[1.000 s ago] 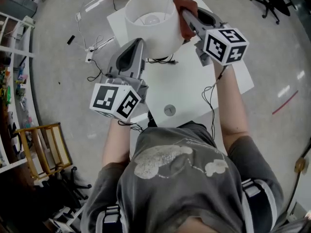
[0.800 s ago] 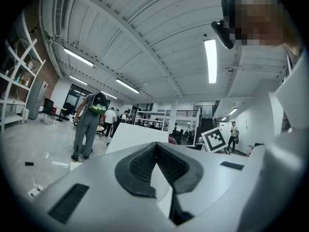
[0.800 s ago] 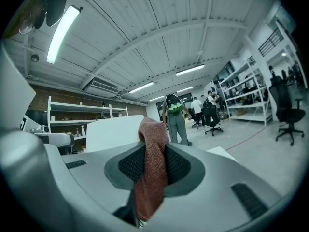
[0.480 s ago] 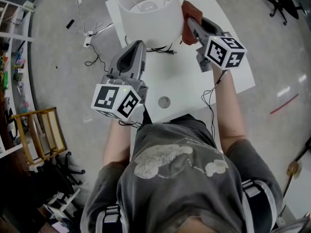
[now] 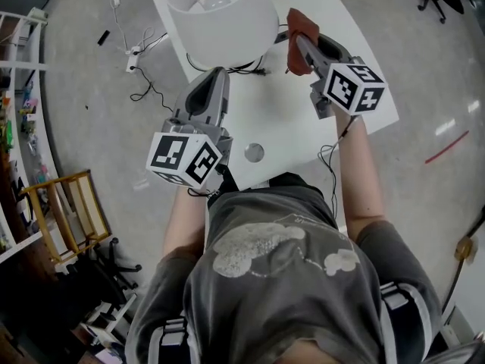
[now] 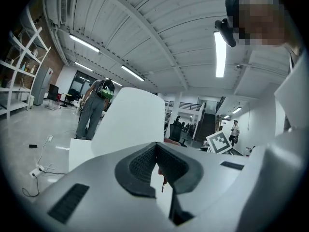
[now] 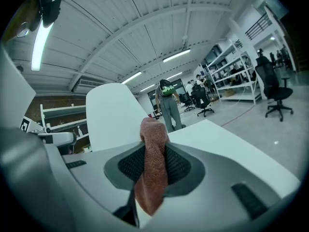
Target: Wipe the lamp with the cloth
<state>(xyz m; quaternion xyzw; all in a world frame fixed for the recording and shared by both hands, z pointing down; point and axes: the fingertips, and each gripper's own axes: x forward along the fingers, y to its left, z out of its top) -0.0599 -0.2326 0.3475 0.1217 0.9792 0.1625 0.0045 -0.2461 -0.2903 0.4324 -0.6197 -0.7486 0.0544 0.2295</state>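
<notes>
A grey floor strewn with cables (image 5: 140, 67) surrounds a white table (image 5: 303, 127) in the head view, with shelving (image 5: 19, 89) along the left edge. The lamp (image 5: 220, 14), its white shade seen from above, stands at the far end of the table. The left gripper (image 5: 215, 74) points at the base of the shade from the near side. The right gripper (image 5: 300, 45) reaches in from the right, and a reddish-brown cloth (image 5: 298, 27) bunches at its tip, just beside the shade's right flank; whether cloth and shade touch cannot be told.

In the left gripper view, the dark ribbed pads (image 6: 140, 163) are pressed together with nothing between them. The white shade (image 6: 133, 122) rises right beyond them, and a person (image 6: 94, 108) stands far off on the hall floor.

In the right gripper view, the jaws pinch the cloth (image 7: 153, 166), which sticks up above the pads and hangs below them. The shade (image 7: 113, 115) stands to the left behind it, and an office chair (image 7: 273, 91) sits far to the right.
</notes>
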